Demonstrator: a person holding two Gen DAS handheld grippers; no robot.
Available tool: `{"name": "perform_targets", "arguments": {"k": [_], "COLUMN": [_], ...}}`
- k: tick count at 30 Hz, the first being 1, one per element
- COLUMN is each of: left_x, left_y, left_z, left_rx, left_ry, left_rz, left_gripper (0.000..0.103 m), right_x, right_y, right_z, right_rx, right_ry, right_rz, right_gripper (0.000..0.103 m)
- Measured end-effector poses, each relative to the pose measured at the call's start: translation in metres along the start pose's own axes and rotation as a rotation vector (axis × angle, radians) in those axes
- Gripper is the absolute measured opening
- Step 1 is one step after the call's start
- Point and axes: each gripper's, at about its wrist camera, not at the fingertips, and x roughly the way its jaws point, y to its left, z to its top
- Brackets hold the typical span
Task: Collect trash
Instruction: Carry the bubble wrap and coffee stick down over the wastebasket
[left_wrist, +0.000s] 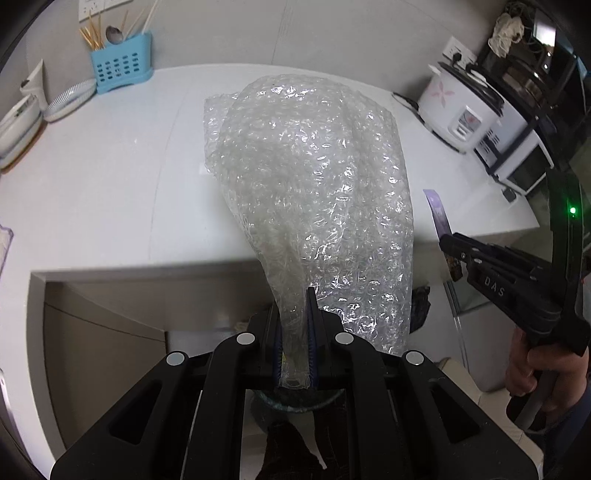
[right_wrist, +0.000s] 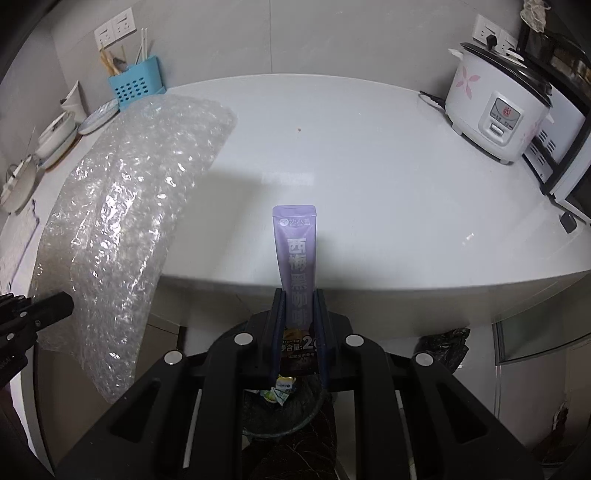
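Observation:
My left gripper (left_wrist: 295, 295) is shut on a large sheet of clear bubble wrap (left_wrist: 314, 192), held up in front of the white counter's edge; the wrap also shows at the left of the right wrist view (right_wrist: 122, 229). My right gripper (right_wrist: 299, 295) is shut on a purple coffee sachet (right_wrist: 297, 251), held upright; the sachet also shows in the left wrist view (left_wrist: 437, 214) with the right gripper (left_wrist: 452, 254) at the right. A dark trash bin (right_wrist: 284, 413) with scraps inside sits on the floor right below my right gripper; its rim shows below my left gripper (left_wrist: 295, 404).
The white counter (right_wrist: 369, 147) holds a blue utensil caddy (right_wrist: 135, 88), plates and bowls (right_wrist: 59, 133) at the left, a white rice cooker (right_wrist: 495, 107) and an oven (right_wrist: 561, 147) at the right. A black bag (right_wrist: 443, 350) lies under the counter.

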Motion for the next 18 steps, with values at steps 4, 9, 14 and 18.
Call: {"name": "perform_targets", "arguments": {"k": [4, 9, 14, 18], "left_x": [0.008, 0.027, 0.057, 0.075], "left_y": [-0.001, 0.001, 0.003, 0.001], "left_z": [-0.034, -0.071, -0.097, -0.111], "left_rx": [0.035, 0.060, 0.063, 0.066], "left_ry": [0.026, 0.092, 0.150, 0.167], "left_rz": [-0.032, -0.022, 0.020, 0.052], "left_gripper": [0.009, 0.009, 0.009, 0.009], "right_x": [0.003, 0.009, 0.025, 0.046], "right_y": [-0.006, -0.012, -0.010, -0.012], "right_z": [-0.030, -0.065, -0.095, -0.113], "right_rx": [-0.020, -0.022, -0.026, -0.011], "right_ry": [0.015, 0.035, 0.068, 0.124], "right_rz": [-0.004, 0.010, 0.045, 0.058], "right_gripper": [0.014, 0.014, 0.014, 0.014]}}
